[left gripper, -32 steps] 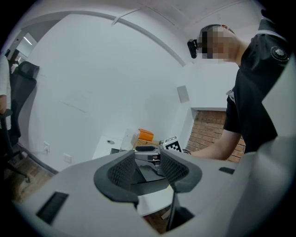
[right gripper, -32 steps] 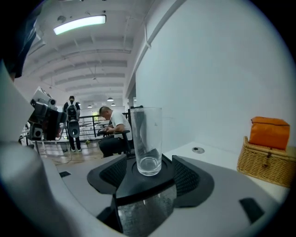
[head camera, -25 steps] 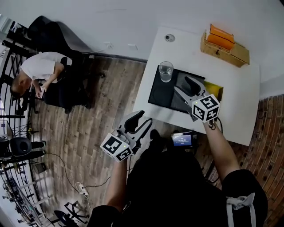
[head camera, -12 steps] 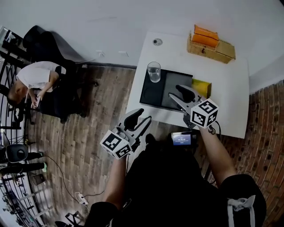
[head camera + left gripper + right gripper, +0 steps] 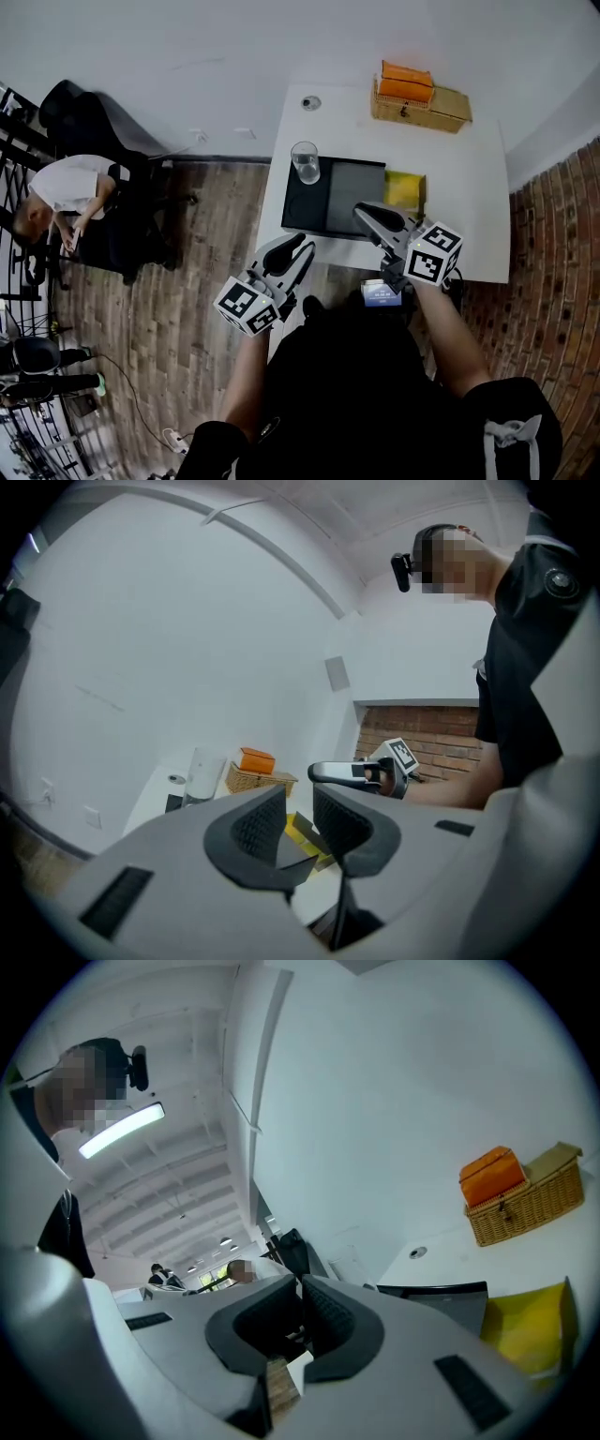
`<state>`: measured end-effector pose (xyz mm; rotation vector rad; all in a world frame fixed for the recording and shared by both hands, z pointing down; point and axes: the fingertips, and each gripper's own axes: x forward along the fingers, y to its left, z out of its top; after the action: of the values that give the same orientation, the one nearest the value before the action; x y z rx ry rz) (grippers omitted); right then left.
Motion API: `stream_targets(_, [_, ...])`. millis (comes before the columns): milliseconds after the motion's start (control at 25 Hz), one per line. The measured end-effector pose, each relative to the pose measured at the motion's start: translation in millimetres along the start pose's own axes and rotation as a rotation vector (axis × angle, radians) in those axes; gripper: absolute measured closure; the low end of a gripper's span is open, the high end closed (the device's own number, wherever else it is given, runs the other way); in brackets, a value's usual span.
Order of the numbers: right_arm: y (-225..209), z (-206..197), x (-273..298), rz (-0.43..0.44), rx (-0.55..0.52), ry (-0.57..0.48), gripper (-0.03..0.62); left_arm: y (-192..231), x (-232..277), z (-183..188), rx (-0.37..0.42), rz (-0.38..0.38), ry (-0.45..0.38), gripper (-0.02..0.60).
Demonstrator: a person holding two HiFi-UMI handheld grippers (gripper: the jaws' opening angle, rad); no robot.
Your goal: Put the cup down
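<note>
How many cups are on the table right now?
1: a clear glass cup stands upright on the black tray's far-left corner, on the white table. Anything inside the wicker basket is hidden.

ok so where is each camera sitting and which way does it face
Head view: on the person's head, looking steeply down at the white table, cup and black tray; both forearms, left tongs and right tongs show.
Left gripper view: rides the left tongs, facing level toward the table; the person's torso and right arm show; jaws just closed partway, nothing between.
Right gripper view: rides the right tongs, facing wall and basket; the person's shoulder shows; jaws just closed, empty.
Shared: all three show the basket.
</note>
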<state>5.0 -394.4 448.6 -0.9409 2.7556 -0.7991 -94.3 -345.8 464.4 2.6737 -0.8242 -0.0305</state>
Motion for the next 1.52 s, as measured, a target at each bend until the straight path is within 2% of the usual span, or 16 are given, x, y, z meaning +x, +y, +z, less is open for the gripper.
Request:
stream_targets(160, [11, -3, -6, 0.024, 0.001, -0.006, 0.566, -3, 8, 3, 0.010, -0.025, -0.017, 0.523])
stream_targets(240, [15, -4, -8, 0.042, 0.004, -0.006, 0.575, -3, 10, 5, 0.016, -0.028, -0.025, 0.574])
stream_targets(360, [23, -5, -9, 0.056, -0.021, 0.013, 0.577, -5, 11, 10, 0.019, -0.043, -0.031, 0.574])
stream_targets(600, [18, -6, -4, 0.009, -0.109, 0.049, 0.577, -9, 17, 12, 0.016, -0.077, -0.026, 0.574])
stream_targets(960, [4, -15, 1, -0.057, -0.153, 0.093, 0.579, -10, 22, 7, 0.005, -0.093, -0.007, 0.574])
stream_targets(1520, [6, -21, 10, -0.069, -0.215, 0.130, 0.579, -8, 19, 8, -0.006, -0.099, -0.008, 0.574])
